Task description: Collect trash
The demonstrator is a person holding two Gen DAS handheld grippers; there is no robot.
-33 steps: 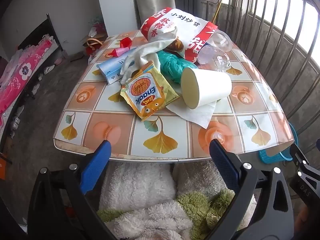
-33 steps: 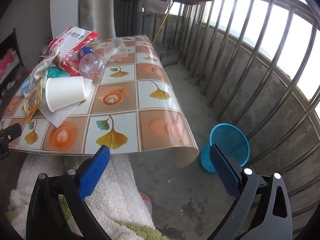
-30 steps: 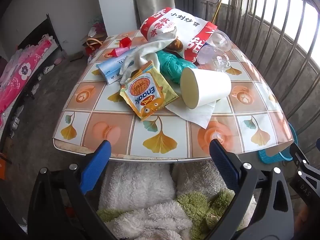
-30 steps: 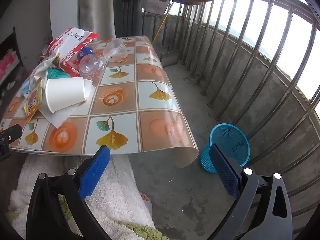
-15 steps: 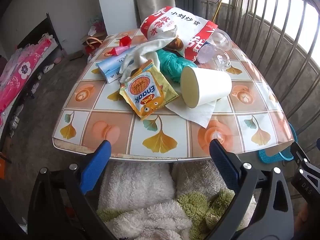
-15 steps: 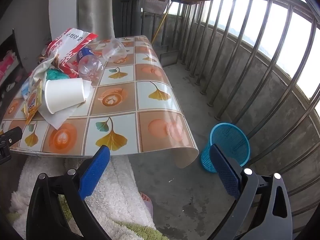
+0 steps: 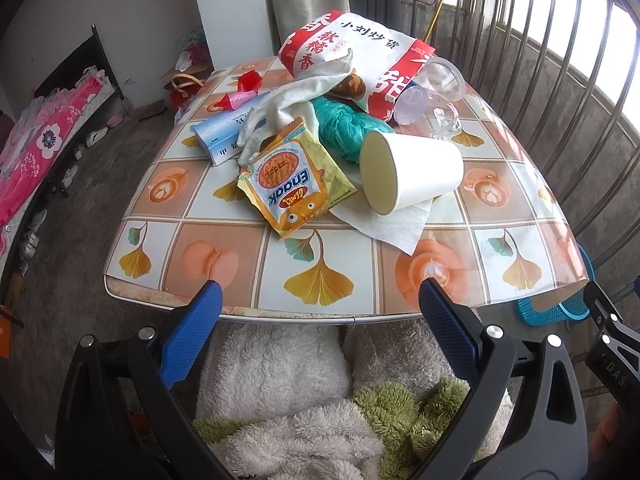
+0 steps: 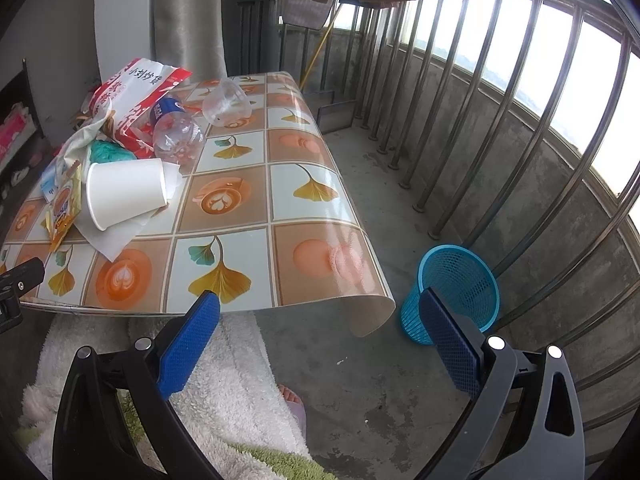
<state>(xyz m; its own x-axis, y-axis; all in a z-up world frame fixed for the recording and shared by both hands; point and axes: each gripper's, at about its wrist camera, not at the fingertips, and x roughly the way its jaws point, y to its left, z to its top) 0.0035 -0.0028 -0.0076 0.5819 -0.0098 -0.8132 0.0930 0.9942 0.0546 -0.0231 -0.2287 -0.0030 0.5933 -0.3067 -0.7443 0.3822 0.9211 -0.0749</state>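
Trash is heaped on a table (image 7: pixel 224 256) with a ginkgo-leaf cloth: a white paper cup (image 7: pixel 412 172) (image 8: pixel 124 192) lying on its side on a napkin (image 7: pixel 388 224), a yellow snack packet (image 7: pixel 292 184), a teal plastic bag (image 7: pixel 340 128), a red-and-white bag (image 7: pixel 352 48), a clear bottle (image 8: pixel 176 136) and a clear plastic cup (image 8: pixel 226 102). A blue mesh bin (image 8: pixel 456 292) stands on the floor right of the table. My left gripper (image 7: pixel 318 300) is open, empty, just before the table's near edge. My right gripper (image 8: pixel 320 308) is open, empty, between the table corner and the bin.
A metal railing (image 8: pixel 520 100) runs along the right and far side. A blue box (image 7: pixel 224 136) and red wrappers (image 7: pixel 248 80) lie at the table's back left. A person's fluffy white-and-green robe (image 7: pixel 280 400) fills the foreground; a pink bedspread (image 7: pixel 36 148) lies at far left.
Both grippers have barely drifted; the views are almost the same. Nothing on the table has moved.
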